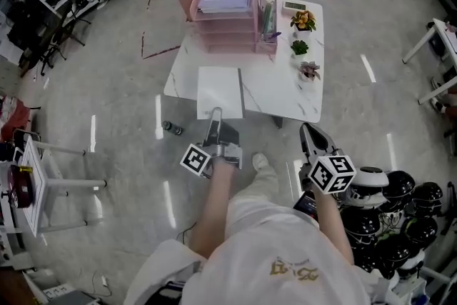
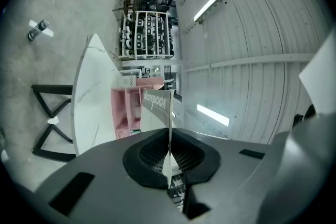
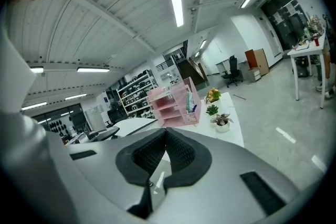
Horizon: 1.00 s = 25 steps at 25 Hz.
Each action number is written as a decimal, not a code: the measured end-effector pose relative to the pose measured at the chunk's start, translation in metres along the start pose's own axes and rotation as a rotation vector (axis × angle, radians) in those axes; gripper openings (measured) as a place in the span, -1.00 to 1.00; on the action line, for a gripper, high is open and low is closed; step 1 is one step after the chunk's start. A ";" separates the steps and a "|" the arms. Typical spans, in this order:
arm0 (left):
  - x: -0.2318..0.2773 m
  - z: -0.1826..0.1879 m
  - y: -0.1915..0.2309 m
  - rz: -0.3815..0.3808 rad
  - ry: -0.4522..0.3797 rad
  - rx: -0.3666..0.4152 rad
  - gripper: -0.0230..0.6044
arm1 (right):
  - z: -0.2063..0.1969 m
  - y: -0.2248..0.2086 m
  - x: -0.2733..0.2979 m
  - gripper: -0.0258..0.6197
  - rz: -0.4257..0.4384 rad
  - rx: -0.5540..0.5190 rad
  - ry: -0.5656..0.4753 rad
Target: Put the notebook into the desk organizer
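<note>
Carrying the notebook to the desk organizer at upper centre seems the step in hand. The left tool clamps its near edge over the desk; the right tool is closed and empty. Next it probably needs levelling with a free tray and sliding in.

One white marble-topped table, one pink tiered plastic desk organizer, one white notebook and three small potted plants make up the spread: an orange-flowered plant, a green plant and a reddish plant. Two handheld two-jaw grippers are in play, the left gripper and the right gripper, both worked by one person in a white top.
</note>
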<state>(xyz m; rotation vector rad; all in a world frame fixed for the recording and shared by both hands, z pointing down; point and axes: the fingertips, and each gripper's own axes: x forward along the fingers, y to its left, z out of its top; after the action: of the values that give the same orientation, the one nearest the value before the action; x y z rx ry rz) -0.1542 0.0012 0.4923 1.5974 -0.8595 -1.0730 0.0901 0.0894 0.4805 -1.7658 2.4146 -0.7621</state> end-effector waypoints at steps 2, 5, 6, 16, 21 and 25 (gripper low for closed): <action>0.030 0.004 0.006 -0.001 -0.007 0.001 -0.84 | 0.012 -0.015 0.025 -0.88 -0.002 -0.013 0.018; 0.066 0.014 0.013 -0.001 -0.037 -0.002 -0.84 | 0.030 -0.029 0.062 -0.88 0.015 -0.027 0.032; 0.076 0.018 0.016 0.000 -0.046 0.000 -0.84 | 0.035 -0.033 0.073 -0.88 0.022 -0.031 0.037; 0.144 0.040 0.039 0.011 -0.072 0.004 -0.84 | 0.055 -0.057 0.151 -0.88 0.041 -0.023 0.077; 0.160 0.043 0.051 0.028 -0.079 -0.012 -0.84 | 0.063 -0.061 0.167 -0.88 0.039 -0.036 0.089; 0.168 0.041 0.056 0.032 -0.076 -0.020 -0.84 | 0.064 -0.067 0.172 -0.88 0.030 -0.040 0.095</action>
<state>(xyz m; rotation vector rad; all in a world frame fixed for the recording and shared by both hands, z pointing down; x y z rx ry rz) -0.1346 -0.1792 0.5024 1.5298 -0.9184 -1.1225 0.1103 -0.1046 0.4935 -1.7415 2.5276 -0.8188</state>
